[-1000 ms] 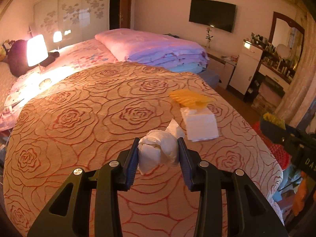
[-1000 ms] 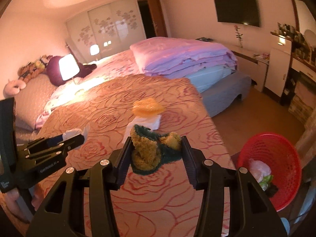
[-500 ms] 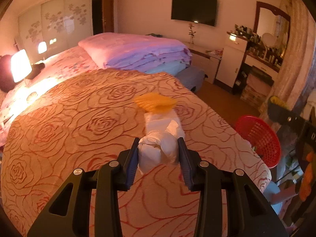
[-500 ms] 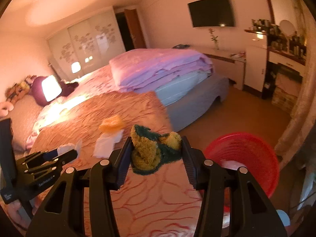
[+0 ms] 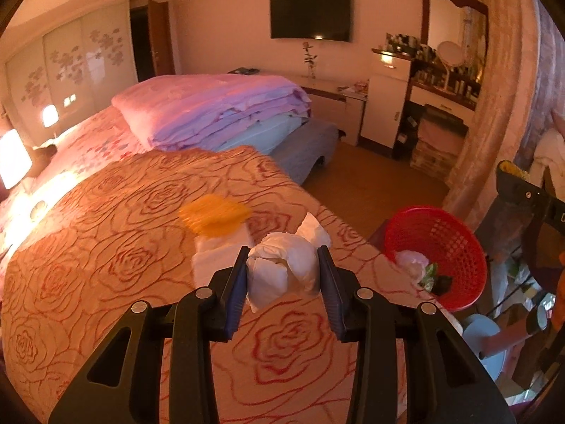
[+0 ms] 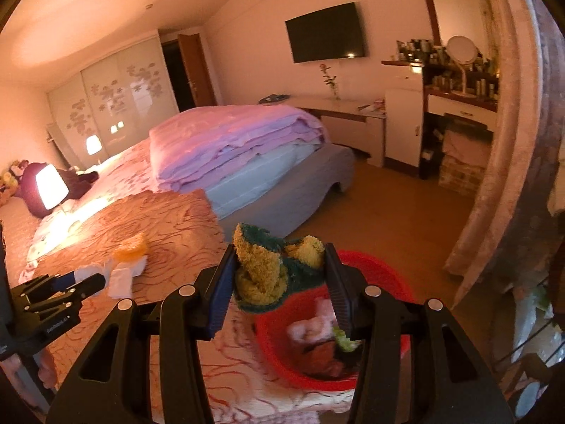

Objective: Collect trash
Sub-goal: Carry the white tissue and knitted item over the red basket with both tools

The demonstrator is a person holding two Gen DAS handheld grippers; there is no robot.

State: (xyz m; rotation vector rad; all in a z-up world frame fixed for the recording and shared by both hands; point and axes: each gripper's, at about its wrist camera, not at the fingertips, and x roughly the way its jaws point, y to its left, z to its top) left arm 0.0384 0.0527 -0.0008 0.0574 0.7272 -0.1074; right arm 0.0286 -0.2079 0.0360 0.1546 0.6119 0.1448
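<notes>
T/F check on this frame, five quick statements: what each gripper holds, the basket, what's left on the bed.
1. The left gripper is shut on a wad of white tissue. True.
2. The right gripper is empty. False: it is shut on a yellow and green fuzzy cloth.
3. The red basket is empty. False: it already holds some trash.
4. A yellow item lies on the bed, on white tissue. True.
5. The basket stands on the bed. False: it stands off the bed's edge.
</notes>
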